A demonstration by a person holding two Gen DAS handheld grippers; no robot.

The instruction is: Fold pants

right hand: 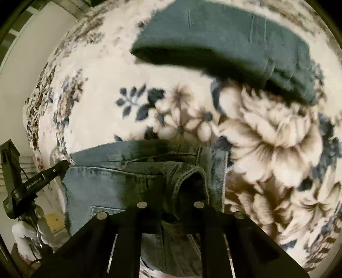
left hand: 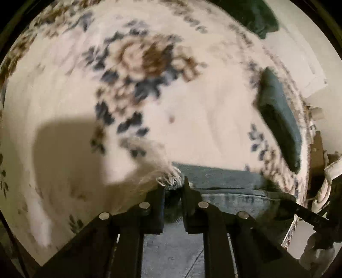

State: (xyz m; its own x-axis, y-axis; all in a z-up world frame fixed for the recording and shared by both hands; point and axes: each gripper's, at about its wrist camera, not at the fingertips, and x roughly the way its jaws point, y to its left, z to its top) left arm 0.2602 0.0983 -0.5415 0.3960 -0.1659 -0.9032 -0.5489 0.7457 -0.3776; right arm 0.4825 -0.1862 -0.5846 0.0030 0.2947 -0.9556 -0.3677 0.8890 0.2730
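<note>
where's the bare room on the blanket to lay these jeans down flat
The widest free patch is the floral blanket ahead of the held jeans, running left from the folded dark pants. The right edge is crowded: folded dark pants there, another dark garment at the far corner.

Blanket [left hand: 192, 111] print was motion-smeared in left view. Jeans [right hand: 102, 181] ran off the bottom edge. Right fingertips hid behind the waistband [right hand: 188, 171]; grip unclear.

Faint white lettering on the left tongs [right hand: 65, 163], too blurred to read.
</note>
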